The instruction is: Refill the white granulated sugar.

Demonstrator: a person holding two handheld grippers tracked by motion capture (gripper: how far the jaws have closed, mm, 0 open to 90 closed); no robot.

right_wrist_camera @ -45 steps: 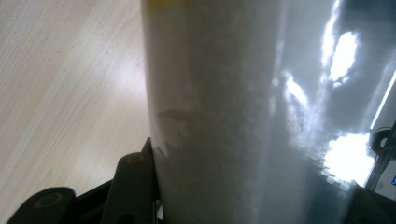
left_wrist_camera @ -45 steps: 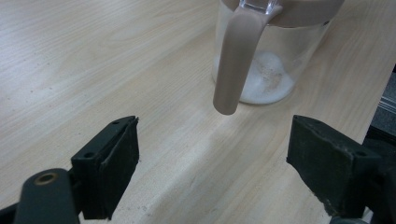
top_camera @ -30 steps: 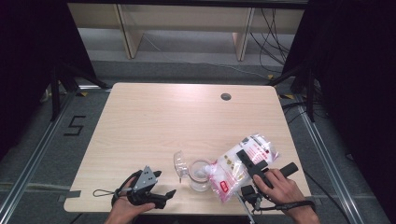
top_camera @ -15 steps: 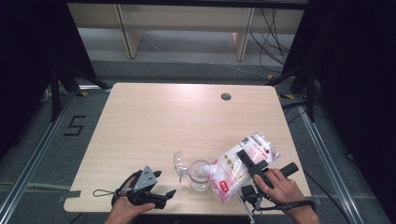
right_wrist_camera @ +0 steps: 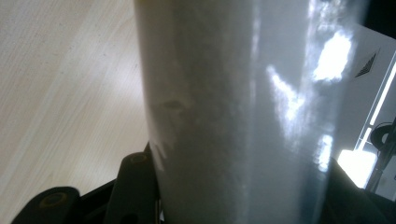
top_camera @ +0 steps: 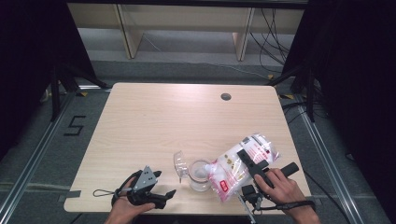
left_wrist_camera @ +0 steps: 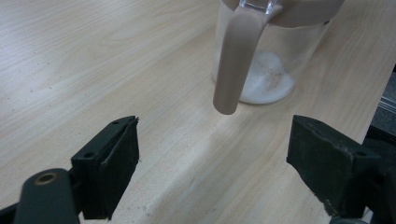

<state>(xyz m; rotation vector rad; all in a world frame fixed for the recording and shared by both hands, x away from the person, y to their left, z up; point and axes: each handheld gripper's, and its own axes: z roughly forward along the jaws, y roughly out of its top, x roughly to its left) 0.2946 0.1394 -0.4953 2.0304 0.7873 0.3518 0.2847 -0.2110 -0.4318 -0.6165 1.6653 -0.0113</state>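
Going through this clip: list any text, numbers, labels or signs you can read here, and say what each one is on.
"5": black tape mark on the floor left of the table.
Red printing on the plastic bag held by the right gripper: too small and blurred to read.
The clear pitcher, its handle and the left gripper: no lettering that I can make out.

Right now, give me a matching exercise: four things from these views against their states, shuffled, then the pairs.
Things:
1. left gripper
2. right gripper
3. clear jug
4. plastic bag

States:
A. tilted, mouth toward the jug
B. open, holding nothing
C. upright, some white powder inside
D. shut on the bag

Pairs: 1-B, 2-D, 3-C, 4-A
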